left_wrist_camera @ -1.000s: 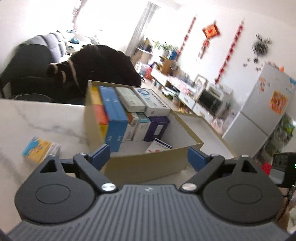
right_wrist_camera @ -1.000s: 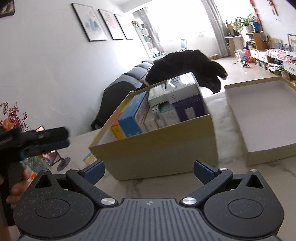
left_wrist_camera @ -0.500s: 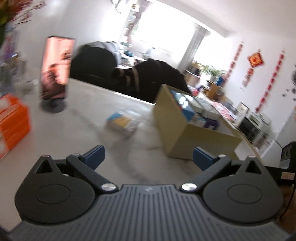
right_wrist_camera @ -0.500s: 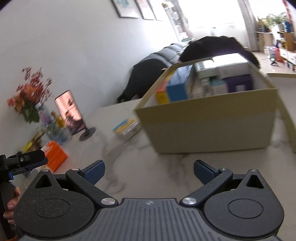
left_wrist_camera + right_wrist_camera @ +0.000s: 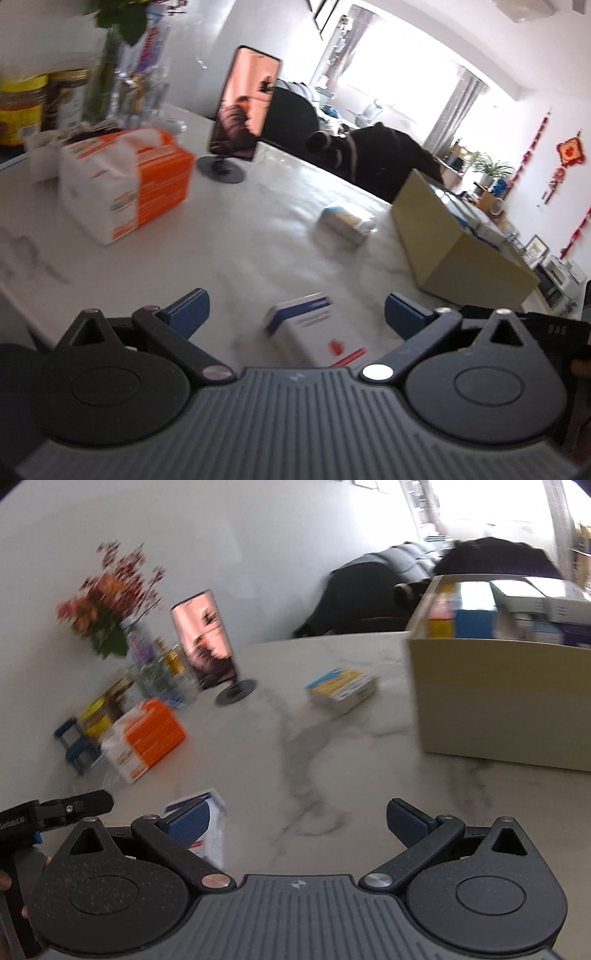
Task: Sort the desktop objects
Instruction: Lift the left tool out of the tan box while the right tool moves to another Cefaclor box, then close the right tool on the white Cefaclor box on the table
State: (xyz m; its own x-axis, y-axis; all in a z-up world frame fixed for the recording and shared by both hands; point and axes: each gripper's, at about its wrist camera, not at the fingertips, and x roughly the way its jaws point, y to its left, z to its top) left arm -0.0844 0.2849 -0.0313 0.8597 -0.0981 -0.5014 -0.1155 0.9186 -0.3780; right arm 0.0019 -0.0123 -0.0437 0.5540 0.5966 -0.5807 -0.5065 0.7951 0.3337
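Both views have swung away from the tan cardboard box toward the loose stuff; left claw is spread wide and empty, with the white-and-blue flat carton right between its fingers on the marble bench; I'd square up and pinch its long sides; right claw also spread; yellow-blue packet lies well ahead.

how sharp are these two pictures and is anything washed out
Left wrist view: the window is blown out white, the tissue pack and small box are motion-smeared, and the left tool stays crisp. Right wrist view: the flowers and cardboard box are blurred, with glare at top right.
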